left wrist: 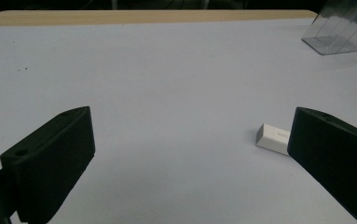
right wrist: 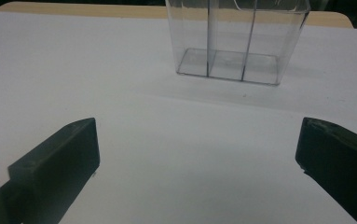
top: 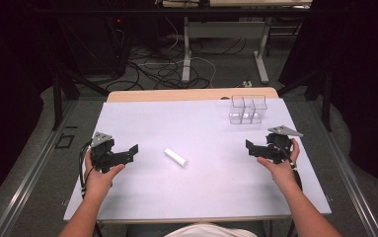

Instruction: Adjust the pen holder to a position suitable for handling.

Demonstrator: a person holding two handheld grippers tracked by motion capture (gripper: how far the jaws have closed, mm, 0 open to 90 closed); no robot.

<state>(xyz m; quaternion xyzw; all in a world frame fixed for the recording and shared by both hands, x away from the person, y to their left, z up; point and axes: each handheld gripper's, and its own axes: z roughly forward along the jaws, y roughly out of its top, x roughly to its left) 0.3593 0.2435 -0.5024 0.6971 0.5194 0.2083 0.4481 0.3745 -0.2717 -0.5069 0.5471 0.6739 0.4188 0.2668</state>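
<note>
— Starting at the left: what do the left tongs (top: 130,153) show?

— They rest low over the white table (top: 201,197), held in the person's left hand (top: 100,177), jaws spread wide with nothing between them.

— And the middle of the table?

— A small white block (top: 175,157) lies flat there, slantwise, just right of the left tongs and well apart from the right ones. In the left gripper view it sits beside the right-hand jaw, partly hidden behind it.

— Farther right?

— A clear three-compartment box (top: 247,109) stands upright near the far right part of the table. In front of it the right tongs (top: 253,147), in the right hand (top: 280,165), are also open and hold nothing.
</note>
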